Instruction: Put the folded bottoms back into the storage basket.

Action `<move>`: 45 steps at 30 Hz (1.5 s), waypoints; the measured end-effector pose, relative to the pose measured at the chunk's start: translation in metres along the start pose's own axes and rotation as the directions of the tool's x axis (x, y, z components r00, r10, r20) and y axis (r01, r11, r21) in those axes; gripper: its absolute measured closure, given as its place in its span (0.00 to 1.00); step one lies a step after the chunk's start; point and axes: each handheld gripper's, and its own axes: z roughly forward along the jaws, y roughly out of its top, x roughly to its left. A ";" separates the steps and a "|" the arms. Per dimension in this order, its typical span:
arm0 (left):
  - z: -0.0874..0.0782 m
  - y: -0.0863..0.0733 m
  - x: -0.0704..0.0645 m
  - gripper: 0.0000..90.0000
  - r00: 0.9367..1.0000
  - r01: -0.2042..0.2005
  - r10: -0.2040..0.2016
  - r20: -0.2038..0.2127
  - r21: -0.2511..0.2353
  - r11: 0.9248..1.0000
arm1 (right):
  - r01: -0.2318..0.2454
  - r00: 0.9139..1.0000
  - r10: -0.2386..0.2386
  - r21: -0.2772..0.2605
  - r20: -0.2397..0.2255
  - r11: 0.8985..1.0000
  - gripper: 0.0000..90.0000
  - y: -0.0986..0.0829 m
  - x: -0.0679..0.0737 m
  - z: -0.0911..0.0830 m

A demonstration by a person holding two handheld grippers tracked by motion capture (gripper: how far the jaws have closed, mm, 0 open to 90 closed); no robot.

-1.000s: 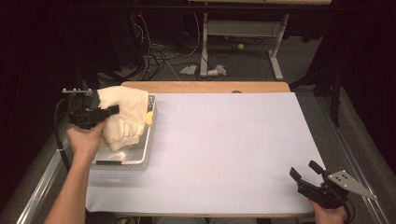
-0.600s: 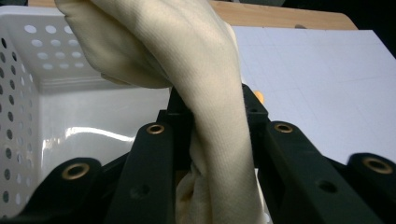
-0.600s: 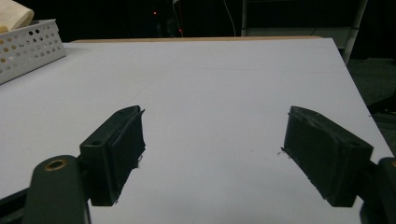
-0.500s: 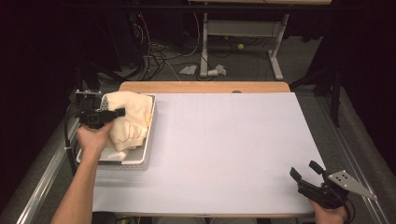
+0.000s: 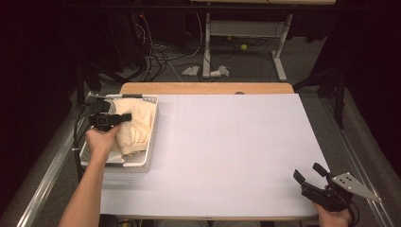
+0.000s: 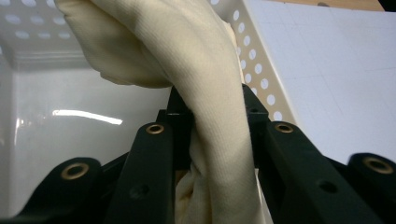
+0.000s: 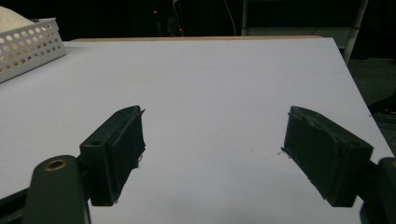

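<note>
White paper covers the table [image 5: 227, 156], with dark floor and cables beyond its far edge. At far left, the left gripper [image 5: 124, 117] is clamped on a fold of the cream cloth [image 5: 135, 127], which lies bunched in the white perforated basket [image 5: 152, 144]. At the near right corner, the right gripper [image 5: 307, 175] rests with jaws spread wide and nothing between them.

Left gripper [image 6: 210, 100]: matte black linkage arms with brass-coloured pivot bushings behind the fingers; a black cable trails from the body. Right gripper [image 7: 212, 154]: blocky black ridged pads; grey three-cornered plate behind the fingers. Forearms bare, no sleeves.
</note>
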 end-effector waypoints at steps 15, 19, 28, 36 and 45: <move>0.013 0.000 0.006 0.77 0.996 -0.005 0.006 -0.085 0.011 1.000 | -0.004 1.000 0.004 0.001 0.004 1.000 0.23 0.000 0.000 0.000; 0.018 -0.001 0.008 0.77 0.992 -0.020 0.022 -0.127 0.021 1.000 | -0.005 1.000 0.005 0.000 0.006 1.000 0.23 0.000 -0.001 0.000; 0.023 -0.003 0.010 0.76 0.982 -0.039 0.046 -0.181 0.042 0.998 | -0.005 1.000 0.005 0.002 0.005 1.000 0.23 0.000 -0.001 0.000; 0.029 -0.006 0.016 0.75 0.980 -0.016 0.027 -0.199 0.055 0.998 | -0.007 1.000 0.007 0.007 0.005 1.000 0.23 0.000 -0.001 0.001; 0.037 -0.007 0.014 0.63 0.963 -0.045 0.068 -0.261 0.092 0.995 | -0.005 1.000 0.005 0.007 0.005 1.000 0.23 0.000 -0.001 0.000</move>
